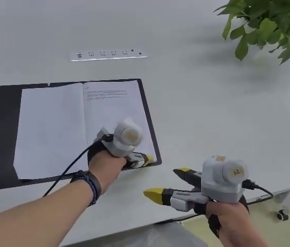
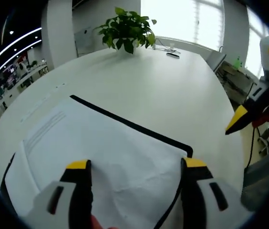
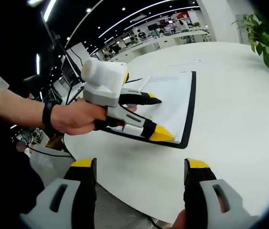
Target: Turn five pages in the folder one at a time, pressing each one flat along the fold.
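Nearest me, my right gripper (image 1: pixel 168 182) hangs over the bare white table (image 1: pixel 222 113) by its front edge, jaws spread wide w/ nothing btwn them. Just past it my left gripper (image 2: pixel 136 164) is over the lower-right corner of the folder (image 1: pixel 1 113), jaws also wide apart, gripping nothing. Folder lies open & flat on the table's left side: black cover, white sheets both sides, right page (image 1: pixel 114 110) w/ a few lines of small print at top; beyond it a white power strip (image 1: pixel 106 54), then a leafy plant (image 1: pixel 268 25) far right.
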`<state>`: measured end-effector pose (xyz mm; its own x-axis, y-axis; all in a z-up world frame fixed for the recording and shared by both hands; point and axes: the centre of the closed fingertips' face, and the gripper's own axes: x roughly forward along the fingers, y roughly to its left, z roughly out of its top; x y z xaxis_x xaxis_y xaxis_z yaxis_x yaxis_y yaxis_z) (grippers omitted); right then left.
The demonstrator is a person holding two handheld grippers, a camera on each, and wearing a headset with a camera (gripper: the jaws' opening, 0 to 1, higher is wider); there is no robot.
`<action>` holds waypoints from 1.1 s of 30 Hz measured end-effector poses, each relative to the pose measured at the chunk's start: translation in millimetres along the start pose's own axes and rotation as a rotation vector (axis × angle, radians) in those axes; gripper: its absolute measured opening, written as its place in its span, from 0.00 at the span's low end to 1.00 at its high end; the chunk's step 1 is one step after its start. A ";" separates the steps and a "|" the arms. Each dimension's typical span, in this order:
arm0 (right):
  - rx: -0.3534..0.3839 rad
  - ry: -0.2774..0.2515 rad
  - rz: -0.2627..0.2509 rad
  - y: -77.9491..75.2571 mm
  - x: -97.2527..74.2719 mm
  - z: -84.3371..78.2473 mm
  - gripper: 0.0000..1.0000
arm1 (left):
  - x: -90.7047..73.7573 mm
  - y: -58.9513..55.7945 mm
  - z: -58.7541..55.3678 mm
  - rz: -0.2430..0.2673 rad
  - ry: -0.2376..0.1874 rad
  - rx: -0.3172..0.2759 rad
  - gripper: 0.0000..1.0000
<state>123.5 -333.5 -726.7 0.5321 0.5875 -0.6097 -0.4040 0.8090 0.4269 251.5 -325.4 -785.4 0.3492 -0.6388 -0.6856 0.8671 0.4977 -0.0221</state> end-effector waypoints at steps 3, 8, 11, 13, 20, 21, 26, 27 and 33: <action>0.002 -0.003 0.006 0.5 3.4 2.9 0.74 | -0.2 0.8 0.0 -0.006 -0.002 0.004 0.76; -0.010 -0.007 0.015 1.0 9.5 9.7 0.73 | -1.6 2.9 0.2 -0.017 -0.014 0.001 0.74; -0.016 -0.014 0.017 -2.1 12.7 16.1 0.73 | -2.8 6.7 0.5 -0.022 -0.019 -0.004 0.71; -0.018 -0.019 0.018 -4.0 14.2 20.1 0.72 | -3.4 9.1 0.7 -0.021 -0.022 -0.007 0.68; -0.002 -0.055 0.029 -12.9 24.0 37.9 0.71 | -3.8 10.2 0.5 -0.025 -0.032 -0.013 0.64; -0.003 -0.057 0.029 -14.1 25.6 39.9 0.71 | -3.8 10.3 0.4 -0.025 -0.032 -0.014 0.64; 0.011 -0.095 0.045 -19.4 37.8 58.2 0.68 | -6.3 13.8 1.2 -0.044 -0.063 -0.051 0.62; 0.016 -0.098 0.045 -20.9 40.8 60.8 0.68 | -6.5 14.1 1.2 -0.048 -0.066 -0.049 0.61; 0.032 -0.108 0.058 -30.1 61.2 78.3 0.68 | -7.2 14.9 2.5 -0.058 -0.071 -0.068 0.57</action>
<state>226.5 -320.4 -724.5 0.5860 0.6307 -0.5087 -0.4132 0.7726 0.4820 262.8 -314.9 -779.0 0.3254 -0.7062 -0.6288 0.8613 0.4958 -0.1110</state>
